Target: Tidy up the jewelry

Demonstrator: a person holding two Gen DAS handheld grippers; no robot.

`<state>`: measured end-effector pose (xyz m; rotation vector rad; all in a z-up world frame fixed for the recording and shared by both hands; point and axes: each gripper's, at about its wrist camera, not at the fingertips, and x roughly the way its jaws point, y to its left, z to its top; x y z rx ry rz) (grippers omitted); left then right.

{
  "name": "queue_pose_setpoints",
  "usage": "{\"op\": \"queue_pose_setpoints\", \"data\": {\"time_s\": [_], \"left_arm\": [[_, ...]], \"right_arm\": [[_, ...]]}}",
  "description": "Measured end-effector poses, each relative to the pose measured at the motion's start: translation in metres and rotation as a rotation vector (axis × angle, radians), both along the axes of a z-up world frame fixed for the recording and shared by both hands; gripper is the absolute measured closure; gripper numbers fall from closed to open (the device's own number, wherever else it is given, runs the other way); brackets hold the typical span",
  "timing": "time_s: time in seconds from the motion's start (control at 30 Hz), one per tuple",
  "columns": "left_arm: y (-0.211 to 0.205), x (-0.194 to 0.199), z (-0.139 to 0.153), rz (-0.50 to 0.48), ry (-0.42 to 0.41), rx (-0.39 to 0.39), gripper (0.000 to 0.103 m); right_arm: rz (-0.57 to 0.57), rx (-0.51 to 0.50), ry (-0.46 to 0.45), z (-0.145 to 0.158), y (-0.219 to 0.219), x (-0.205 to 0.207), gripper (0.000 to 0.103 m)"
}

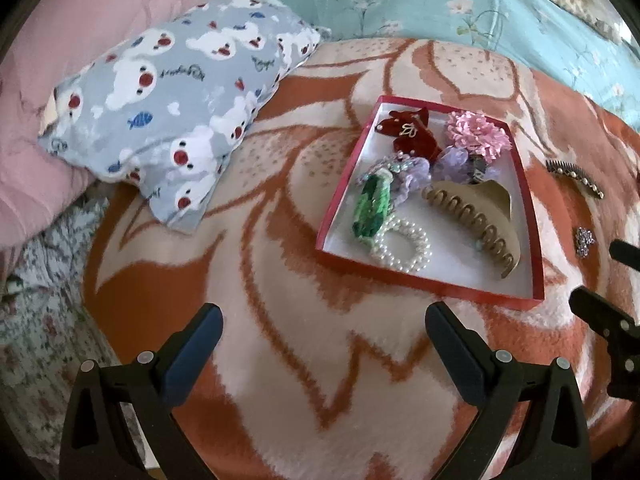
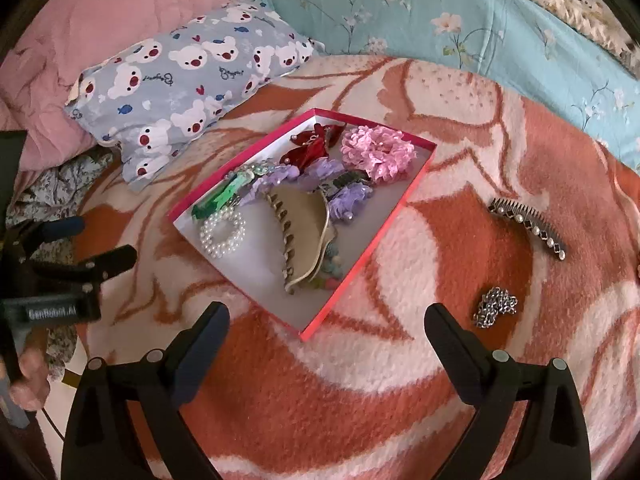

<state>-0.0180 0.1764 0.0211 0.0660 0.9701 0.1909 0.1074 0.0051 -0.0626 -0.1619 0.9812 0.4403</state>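
A red box with a white floor point(image 1: 452, 276) point(image 2: 272, 292) lies on the orange and white blanket. Inside it are a tan claw clip point(image 1: 476, 216) point(image 2: 308, 220), a pearl bracelet point(image 1: 424, 242) point(image 2: 208, 236), a green clip point(image 1: 370, 208), a pink flower point(image 2: 378, 152), a dark red bow clip point(image 1: 412, 132) and purple flowers. Right of the box, on the blanket, lie a pearl hair comb point(image 2: 528, 224) point(image 1: 576, 178) and a small silver chain piece point(image 2: 494, 306) point(image 1: 585, 241). My left gripper point(image 1: 324, 320) point(image 2: 96, 240) hovers open near the box's left corner. My right gripper point(image 2: 328, 316) point(image 1: 604, 276) is open over the box's near corner, holding nothing.
A bear-print pillow point(image 1: 172, 100) lies left of the box, backed by a pink quilt point(image 1: 60, 40). Teal floral bedding point(image 2: 440, 20) runs along the back. A person's hand point(image 2: 28, 376) holds the left gripper's handle. Flowered fabric point(image 1: 40, 280) drops off at the blanket's left edge.
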Motion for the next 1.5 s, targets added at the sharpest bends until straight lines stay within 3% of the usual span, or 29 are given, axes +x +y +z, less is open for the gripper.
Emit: {"op": "queue_pose_setpoints", "data": {"time_s": [0.37,1.5], "left_arm": [[-0.004,-0.009,0.002,0.023,-0.027,0.043,0.001],[-0.004,0.003,-0.011,0.017,-0.002,0.05,0.001]], "right_arm": [[-0.011,0.015,0.002,0.001,0.006,0.011,0.003],[0.003,0.082,0.023,-0.013,0.01,0.009,0.003]]}}
